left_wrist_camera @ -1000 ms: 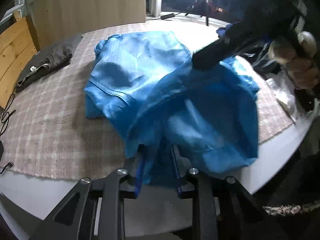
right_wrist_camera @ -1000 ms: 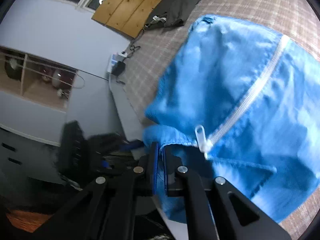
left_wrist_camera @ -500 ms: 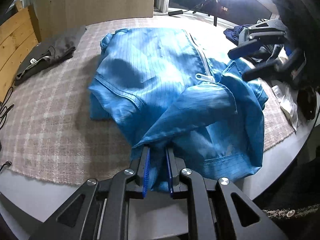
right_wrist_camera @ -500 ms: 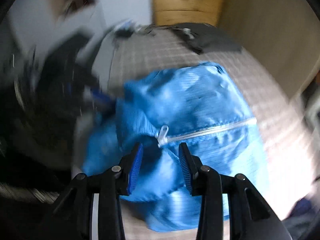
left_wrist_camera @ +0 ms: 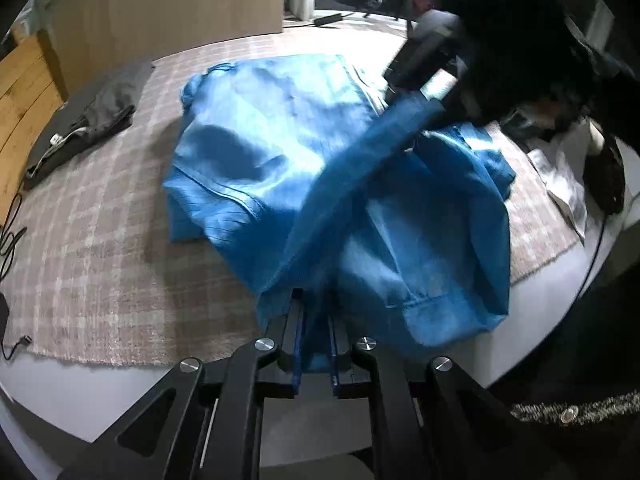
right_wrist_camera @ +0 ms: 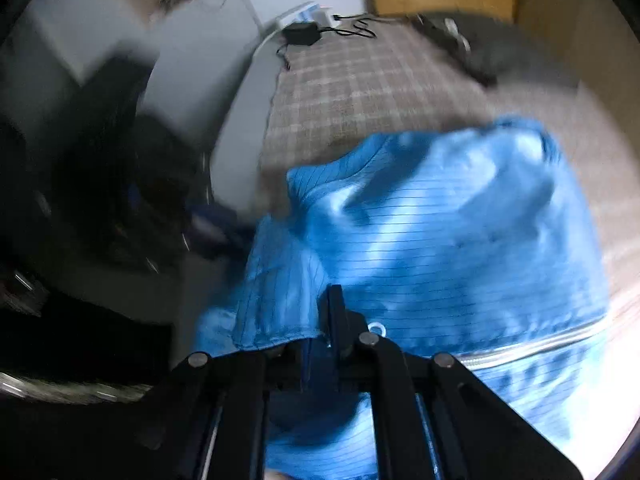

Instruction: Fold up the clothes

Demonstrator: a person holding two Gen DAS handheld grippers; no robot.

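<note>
on the checked cloth (left_wrist_camera: 100, 248) covering the table: blue jacket (left_wrist_camera: 260, 152), thin dark pinstripes, part spread flat, part lifted. far portion lying on the cloth, near edge hanging toward the table's rim (left_wrist_camera: 120, 384). one band of the fabric pulled taut in a diagonal from lower centre up to upper right.

low in the left wrist view: left gripper (left_wrist_camera: 316, 344), jaws clenched on a bunched fold of the jacket, blue cloth filling the narrow slot between the two fingers. at the upper end of that diagonal: right gripper (left_wrist_camera: 424, 80), dark and blurred, meeting the fabric; grip not readable from this side.

from the right wrist view: right gripper (right_wrist_camera: 330, 320), fingers pressed nearly together over a hemmed edge of the jacket (right_wrist_camera: 460, 240), clamped on it. white zipper (right_wrist_camera: 532, 348) running off to the right just past the fingers, with a small ring-shaped pull close by the fingertips. much motion blur here.

far left on the cloth, well apart from the jacket: folded dark garment (left_wrist_camera: 84, 124). at the right edge of the table: pale crumpled cloth (left_wrist_camera: 560, 176). behind the cloth's far corner, in the right wrist view: black adapter with cable (right_wrist_camera: 302, 34).
</note>
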